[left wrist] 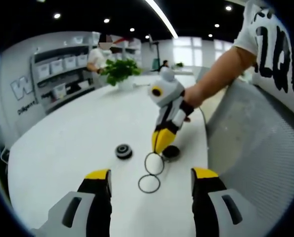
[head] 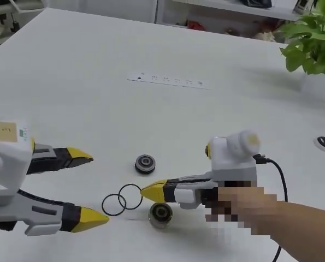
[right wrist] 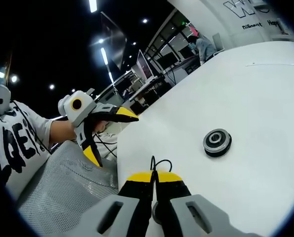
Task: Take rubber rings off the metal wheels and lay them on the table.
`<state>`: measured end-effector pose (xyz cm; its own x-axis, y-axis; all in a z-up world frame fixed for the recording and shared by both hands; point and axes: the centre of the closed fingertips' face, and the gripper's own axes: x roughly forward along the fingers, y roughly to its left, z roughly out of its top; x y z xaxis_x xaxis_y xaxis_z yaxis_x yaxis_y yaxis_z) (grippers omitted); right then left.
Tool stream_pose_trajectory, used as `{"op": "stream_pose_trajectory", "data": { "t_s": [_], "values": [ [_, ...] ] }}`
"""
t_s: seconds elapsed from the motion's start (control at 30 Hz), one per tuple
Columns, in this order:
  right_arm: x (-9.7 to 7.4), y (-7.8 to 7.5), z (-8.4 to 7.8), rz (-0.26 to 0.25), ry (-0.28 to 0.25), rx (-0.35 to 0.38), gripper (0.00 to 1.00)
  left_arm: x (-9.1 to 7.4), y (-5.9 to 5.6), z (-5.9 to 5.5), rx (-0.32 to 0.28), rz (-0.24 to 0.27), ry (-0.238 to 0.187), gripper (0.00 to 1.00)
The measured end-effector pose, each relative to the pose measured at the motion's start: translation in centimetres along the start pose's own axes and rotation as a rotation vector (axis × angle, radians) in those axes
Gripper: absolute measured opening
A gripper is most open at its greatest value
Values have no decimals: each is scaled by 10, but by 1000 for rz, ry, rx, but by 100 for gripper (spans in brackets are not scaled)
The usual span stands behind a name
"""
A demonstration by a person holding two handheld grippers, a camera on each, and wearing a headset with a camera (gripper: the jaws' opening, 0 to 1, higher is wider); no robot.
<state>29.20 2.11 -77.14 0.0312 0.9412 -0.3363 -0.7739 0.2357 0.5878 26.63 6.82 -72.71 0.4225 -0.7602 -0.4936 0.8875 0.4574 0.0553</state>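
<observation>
Jaws of the right gripper [head: 143, 191] are pressed together on the edge of the first rubber ring [head: 130, 196], which lies low on the white table [head: 86, 82]. In the right gripper view we see its thin black loop [right wrist: 162, 164] coming out just past the yellow tips. Jaws of the left gripper [head: 99, 188] stand wide apart and hold nothing. The second rubber ring [head: 114, 204] lies flat just ahead of them and overlaps the first one.

We judge the task well advanced: two rings are off, one laid free, the other at the table but not yet let go. The near wheel [head: 160, 214] sits just beside the right gripper's tips, and the far wheel [head: 145, 164] is a little apart behind. The dark band around the far wheel may be one more rubber ring or only a groove; the view is too small to decide.

Both rings are thin, round, black and look soft. Both wheels are short thick discs of grey shiny metal with a dark centre. We see the table as smooth and matt.
</observation>
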Motion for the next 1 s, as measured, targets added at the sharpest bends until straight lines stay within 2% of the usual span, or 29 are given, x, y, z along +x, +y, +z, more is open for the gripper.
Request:
{"op": "stream_pose_trajectory", "data": {
  "t_s": [0.37, 1.0],
  "values": [
    [8, -8, -7, -23, 40, 2, 0, -1, -2, -4, -14, 4, 0, 66],
    [11, -22, -10, -94, 61, 13, 0, -3, 0, -8, -27, 13, 4, 66]
  ]
}}
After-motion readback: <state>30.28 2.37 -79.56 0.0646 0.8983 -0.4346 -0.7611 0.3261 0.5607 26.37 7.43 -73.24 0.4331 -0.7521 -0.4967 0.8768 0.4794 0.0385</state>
